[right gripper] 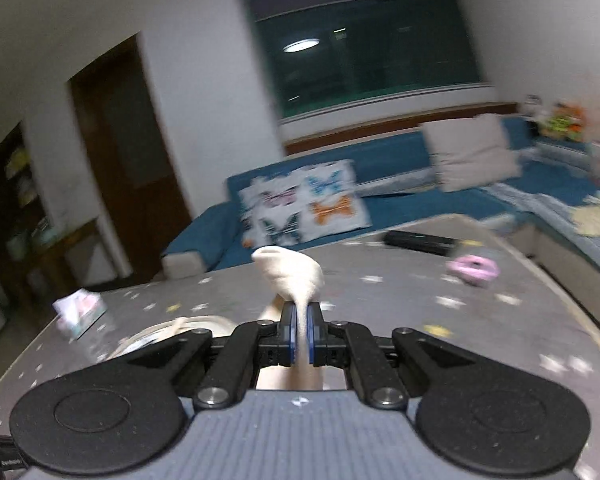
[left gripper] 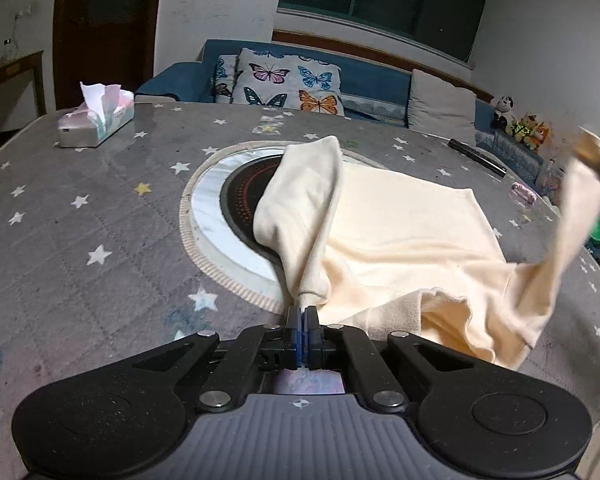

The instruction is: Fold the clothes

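Note:
A cream garment (left gripper: 400,236) lies spread over the grey star-patterned table (left gripper: 80,220). My left gripper (left gripper: 305,314) is shut on one corner of it, and a bunched fold rises away from the jaws toward the table's middle. At the far right a second corner hangs stretched upward, held by a blurred right gripper (left gripper: 598,158). In the right wrist view my right gripper (right gripper: 301,320) is shut on a strip of the cream garment (right gripper: 290,272), which bulges out past the fingertips above the table.
A round black hotplate (left gripper: 244,200) with a pale ring sits in the table's middle, partly under the cloth. A tissue box (left gripper: 96,118) stands far left, a black remote (left gripper: 476,156) and a pink object (right gripper: 474,270) far right. A blue sofa (left gripper: 364,76) with cushions lies beyond.

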The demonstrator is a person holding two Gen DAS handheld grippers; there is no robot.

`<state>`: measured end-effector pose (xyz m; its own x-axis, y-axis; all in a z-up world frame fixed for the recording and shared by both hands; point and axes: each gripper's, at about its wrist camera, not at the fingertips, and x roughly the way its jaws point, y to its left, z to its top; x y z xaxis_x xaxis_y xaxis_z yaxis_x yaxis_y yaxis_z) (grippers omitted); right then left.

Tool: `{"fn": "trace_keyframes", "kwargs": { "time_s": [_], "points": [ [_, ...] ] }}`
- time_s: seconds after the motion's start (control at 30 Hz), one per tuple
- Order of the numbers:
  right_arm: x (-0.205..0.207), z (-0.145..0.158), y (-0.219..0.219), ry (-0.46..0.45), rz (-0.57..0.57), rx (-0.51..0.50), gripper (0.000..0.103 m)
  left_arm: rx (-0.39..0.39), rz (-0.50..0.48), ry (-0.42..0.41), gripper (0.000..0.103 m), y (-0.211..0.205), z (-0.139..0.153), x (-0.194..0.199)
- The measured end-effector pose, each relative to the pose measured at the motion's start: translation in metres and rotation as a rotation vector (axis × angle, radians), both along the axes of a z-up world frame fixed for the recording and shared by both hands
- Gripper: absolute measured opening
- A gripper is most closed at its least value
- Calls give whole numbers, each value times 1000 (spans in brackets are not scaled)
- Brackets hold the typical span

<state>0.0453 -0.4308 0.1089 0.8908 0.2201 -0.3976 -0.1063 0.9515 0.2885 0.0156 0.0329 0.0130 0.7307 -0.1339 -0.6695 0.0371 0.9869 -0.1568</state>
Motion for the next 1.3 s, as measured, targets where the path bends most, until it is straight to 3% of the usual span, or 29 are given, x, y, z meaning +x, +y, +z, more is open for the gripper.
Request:
{"fn": "trace_keyframes", "kwargs": {
  "time_s": [0.2,0.37,0.4,0.47,0.63,0.7,0.83,0.9,0.93,0.97,1.0,1.1,1.3],
  "points": [
    [-65,-39,-71,61,-171,87,10,40,2,-4,1,-1,5,-15],
    [-98,-66,-102,123,-281,118,14,63,-110,-46,2,-25,21,-19],
    [-100,-69,-103,132,-279,113,16,61,-154,-60,3,-35,24,-19],
    [-99,-71,-99,143,-266,110,29,57,-244,-83,3,-55,28,-19],
    [-77,-82,-78,212,-212,51,38,98,-489,-102,11,-116,19,-22],
    [-70,-90,-72,245,-197,15,42,128,-538,-94,25,-136,10,-19],
    [-57,-104,-59,291,-177,-46,42,180,-578,-77,30,-161,-8,-8],
    [-52,-109,-55,307,-169,-62,38,192,-605,-56,29,-167,-16,-4],
    [-51,-111,-53,315,-160,-70,31,199,-612,-45,29,-168,-20,-3],
    [-49,-112,-51,320,-154,-79,14,206,-619,-33,23,-169,-23,-2],
    [-48,-112,-49,322,-151,-93,7,206,-629,-21,11,-170,-27,-2],
    [-43,-105,-48,285,-156,-148,4,196,-662,-16,5,-167,-28,-6],
    [-44,-73,-46,175,-209,-296,3,184,-747,-6,2,-169,-24,-20]
  ]
}}
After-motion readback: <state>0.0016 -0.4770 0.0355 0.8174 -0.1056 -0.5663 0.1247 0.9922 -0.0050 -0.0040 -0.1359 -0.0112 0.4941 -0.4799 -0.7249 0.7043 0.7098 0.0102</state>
